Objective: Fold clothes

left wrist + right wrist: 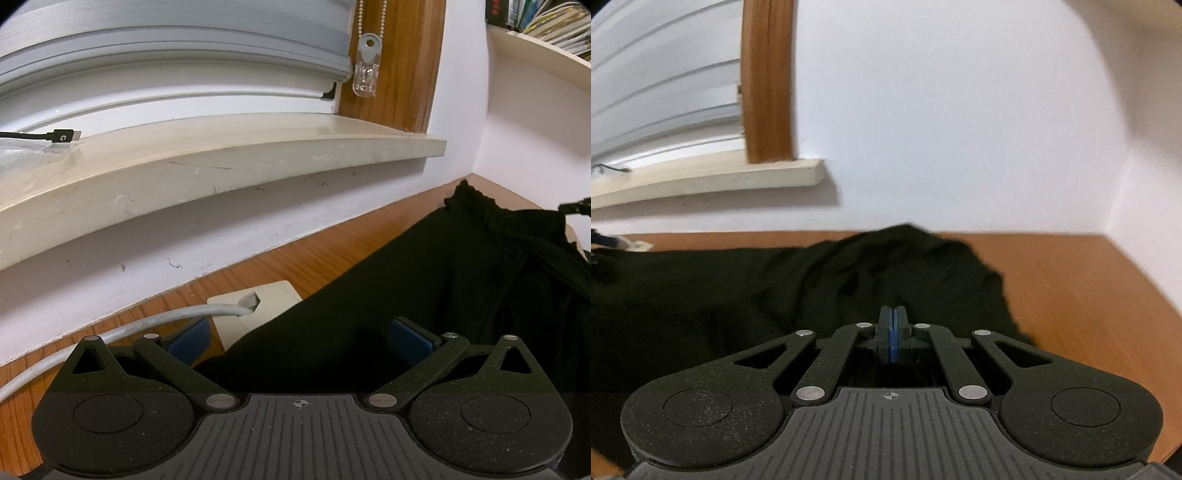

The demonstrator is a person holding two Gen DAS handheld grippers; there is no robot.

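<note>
Right wrist view: the right tongs (pixel 893 325) are shut, their two blue pads pressed flat together. I cannot tell if any cloth is caught between the pads. Just past them lies the black garment (pixel 849 280), bunched into a soft hump in the middle and spread flat to the left. It rests on the brown wooden tabletop (pixel 1071 288), which shows bare on the right. Behind it stands a white wall (pixel 942 129).

Left wrist view: the left tongs (pixel 299 341) are wide open, blue pads (pixel 190 339) far apart. The black garment (pixel 406 288) lies under and between them, and no pad is pressing on it. It stretches off to the right, where it is crumpled. Near the left pad a grey cable (pixel 147 321) runs into a small cream plate (pixel 258 306) on the tabletop (pixel 277 258). Farther back is a cream window sill (pixel 221 155) with a black plug (pixel 62 136) on it.
</note>
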